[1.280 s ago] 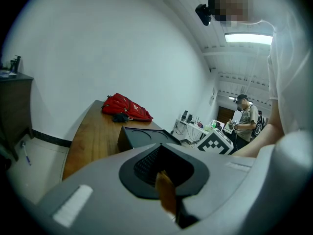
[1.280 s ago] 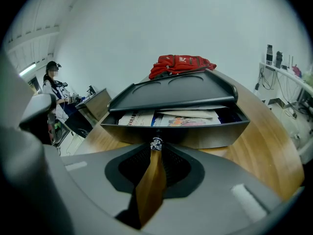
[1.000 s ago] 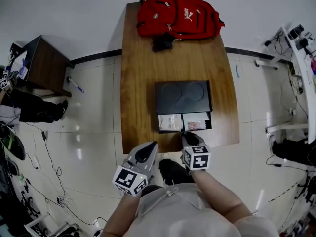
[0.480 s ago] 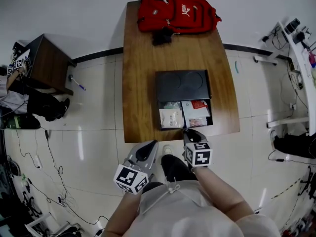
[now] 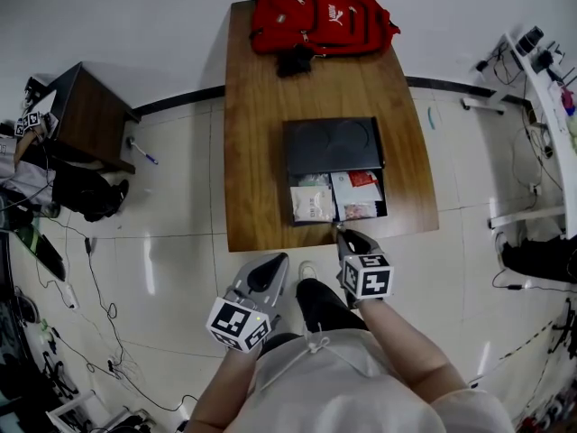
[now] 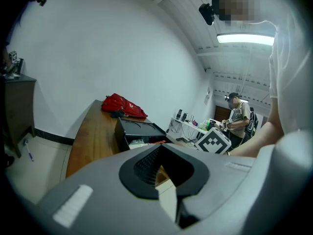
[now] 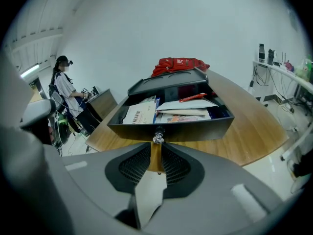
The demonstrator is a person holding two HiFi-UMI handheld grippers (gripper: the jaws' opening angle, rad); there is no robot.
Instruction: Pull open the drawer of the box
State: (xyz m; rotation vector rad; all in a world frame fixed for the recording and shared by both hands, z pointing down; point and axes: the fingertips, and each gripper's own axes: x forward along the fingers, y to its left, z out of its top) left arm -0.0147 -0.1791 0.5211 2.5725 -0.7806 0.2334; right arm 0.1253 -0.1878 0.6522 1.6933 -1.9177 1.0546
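Observation:
A black box [image 5: 334, 145] stands on the wooden table [image 5: 261, 106]. Its drawer [image 5: 338, 197] is pulled out toward me, with papers and packets showing inside. My right gripper [image 5: 340, 233] is at the middle of the drawer front [image 7: 171, 129], shut on the small metal knob [image 7: 157, 138] held between its fingertips [image 7: 157, 143]. My left gripper [image 5: 278, 262] hangs off the table's near edge, to the left of the right one. It is shut with nothing in it [image 6: 159, 148] and points toward the box [image 6: 139, 131].
A red backpack [image 5: 320, 16] lies at the table's far end. A dark side cabinet [image 5: 81, 115] stands to the left, with cables on the floor around it. There is a desk with gear at the right [image 5: 550, 70]. Other people stand in the background [image 7: 63, 89] [image 6: 239, 114].
The drawer has slid further out toward me, showing more of its contents. My right gripper has drawn back with the knob. The left gripper has stayed where it was.

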